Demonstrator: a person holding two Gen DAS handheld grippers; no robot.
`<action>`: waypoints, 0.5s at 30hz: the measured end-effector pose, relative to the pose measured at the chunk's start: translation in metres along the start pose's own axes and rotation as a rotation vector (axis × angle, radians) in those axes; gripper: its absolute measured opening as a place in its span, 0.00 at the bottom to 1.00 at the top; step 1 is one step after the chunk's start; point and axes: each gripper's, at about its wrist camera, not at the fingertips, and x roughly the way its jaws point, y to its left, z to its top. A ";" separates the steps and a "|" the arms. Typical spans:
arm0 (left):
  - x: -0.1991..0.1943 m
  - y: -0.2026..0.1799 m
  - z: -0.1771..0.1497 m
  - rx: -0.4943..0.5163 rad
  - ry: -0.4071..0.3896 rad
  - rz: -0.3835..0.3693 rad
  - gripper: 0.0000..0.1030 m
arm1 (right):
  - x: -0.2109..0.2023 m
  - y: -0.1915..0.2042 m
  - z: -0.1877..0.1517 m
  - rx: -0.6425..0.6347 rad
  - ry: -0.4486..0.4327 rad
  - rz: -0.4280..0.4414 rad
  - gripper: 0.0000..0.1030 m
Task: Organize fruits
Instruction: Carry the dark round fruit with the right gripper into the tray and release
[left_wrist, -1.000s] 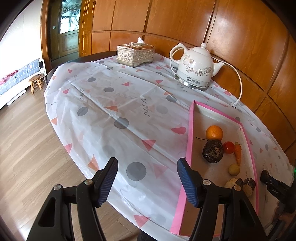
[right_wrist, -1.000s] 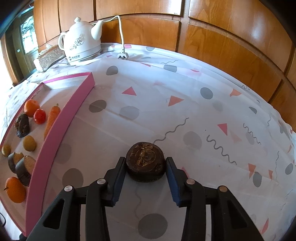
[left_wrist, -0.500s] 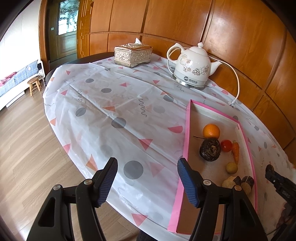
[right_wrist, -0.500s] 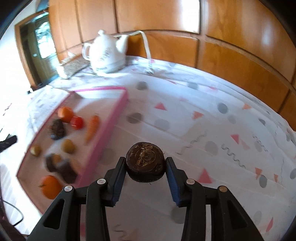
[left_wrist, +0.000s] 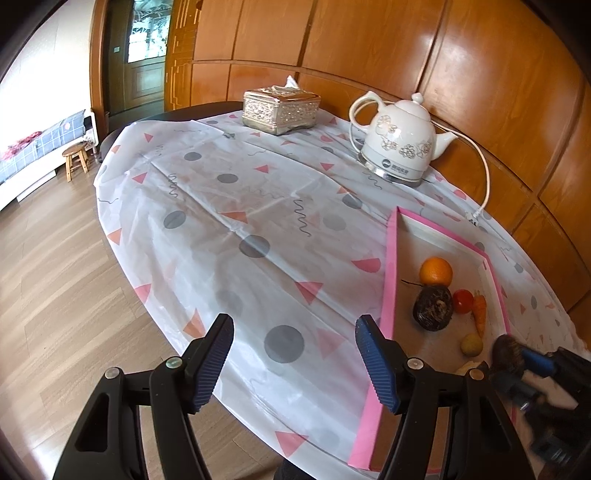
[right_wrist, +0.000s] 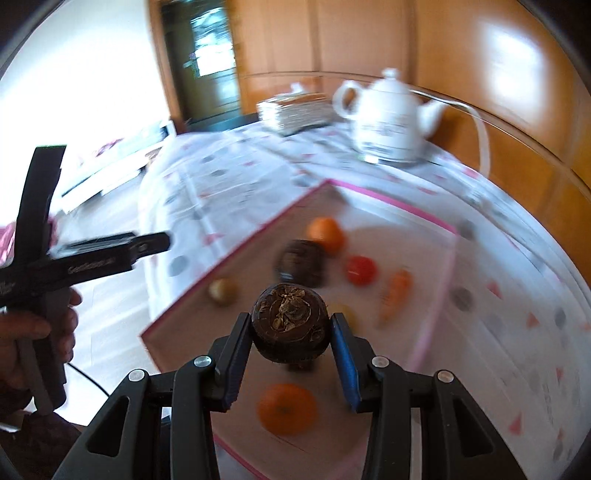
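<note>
right hand-held gripper (right_wrist: 291, 354): your pads are clamped on the dark brown round fruit (right_wrist: 291, 328), one pad on each flank, dried stem scar facing the camera. grip looks the same as a second ago.
left hand-held gripper (left_wrist: 294, 363): jaws apart, nothing between them; it hangs over the patterned cloth at the near bench (left_wrist: 236, 229) edge, just left of the pink-rimmed tray (left_wrist: 388, 295). barely moved.
what changed: a second ago your held fruit sat low over bare cloth with the tray off to the left. now it hangs above the tray floor, other produce blurred beneath it. the view is smeared, so you were swinging fast.
seen from the left: your right tool, with the dark fruit in its tips, now shows over the tray's near right part, where earlier only its tip poked in at the edge.
tray contents: orange (left_wrist: 436, 271), dark lumpy fruit (left_wrist: 433, 308), small red tomato (left_wrist: 463, 301), carrot (left_wrist: 479, 314), small yellow-brown fruit (left_wrist: 471, 344); in the right view a second orange (right_wrist: 287, 408) lies nearest you.
meaning for task: transfer looks nearly done; fruit is over the tray, not yet set down.
next, my judgement: lower into a bare patch of tray floor, clear of the near orange, then release.
unchanged: kettle (left_wrist: 400, 142) and tissue box (left_wrist: 281, 109) at the far side.
</note>
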 end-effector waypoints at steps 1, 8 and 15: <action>0.000 0.001 0.000 -0.003 0.000 0.001 0.67 | 0.007 0.008 0.003 -0.026 0.014 0.011 0.42; 0.005 0.005 -0.002 -0.017 0.012 0.002 0.67 | 0.049 0.032 0.004 -0.136 0.111 -0.007 0.42; 0.008 0.002 -0.004 -0.011 0.023 -0.007 0.67 | 0.070 0.037 0.002 -0.179 0.153 -0.045 0.42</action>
